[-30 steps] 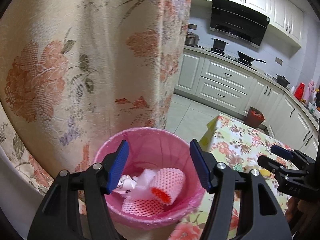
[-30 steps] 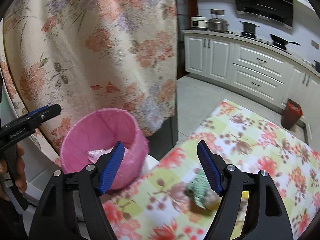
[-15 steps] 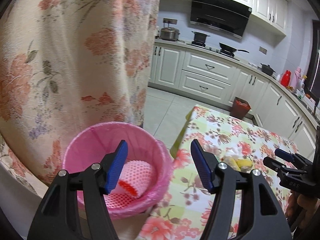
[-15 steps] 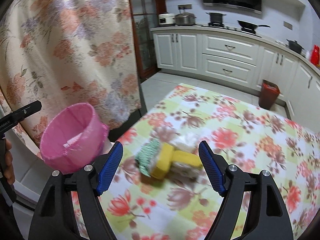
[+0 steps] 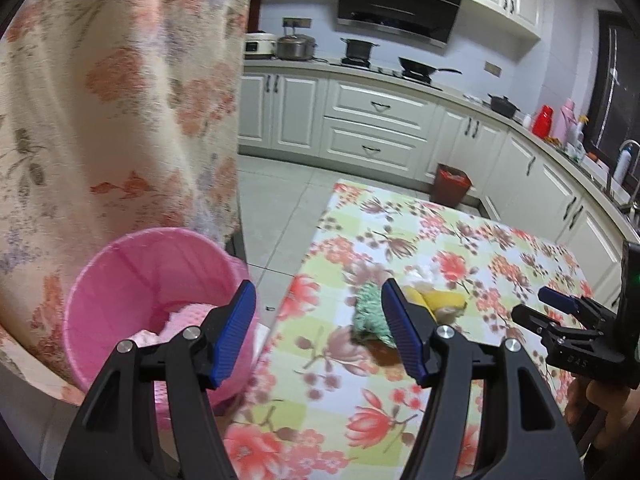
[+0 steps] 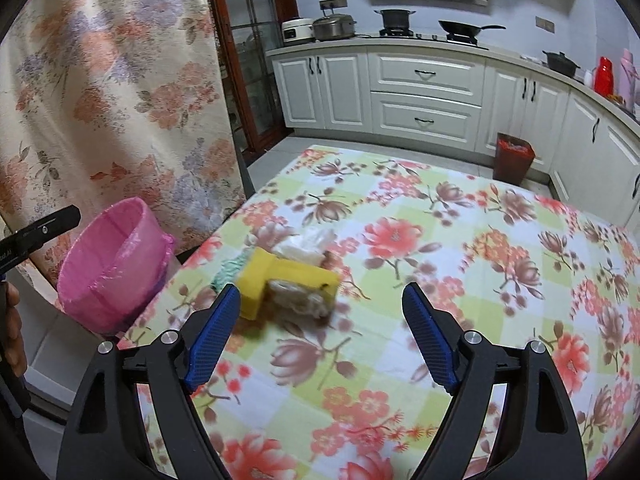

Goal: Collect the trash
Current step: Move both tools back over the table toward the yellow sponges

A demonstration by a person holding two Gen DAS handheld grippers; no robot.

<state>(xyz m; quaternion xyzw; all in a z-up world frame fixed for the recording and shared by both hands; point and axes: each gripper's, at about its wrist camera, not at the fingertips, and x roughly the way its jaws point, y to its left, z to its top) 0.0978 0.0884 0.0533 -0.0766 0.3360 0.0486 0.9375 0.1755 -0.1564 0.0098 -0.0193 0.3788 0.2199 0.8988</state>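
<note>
Curtain (image 5: 120,92): floral, hangs behind the bin.
Desk (image 6: 460,240): floral cloth on top; carries the trash pile.
Bin (image 5: 152,280): pink, lined, off the desk's left edge; pink mesh wrap inside.
Trash (image 6: 292,280): yellow block, green scrap, white wrapper and brown lump, heaped near the desk's bin-side edge.
Right claw (image 6: 320,334): jaws opening, nothing between them; pile just beyond.
Left claw (image 5: 318,334): jaws apart, empty, between bin and pile.

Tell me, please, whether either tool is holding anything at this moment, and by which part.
Nothing is held. The left tool is open and empty; the right tool is opening with nothing between its jaws, the trash pile lying ahead on the table.
</note>
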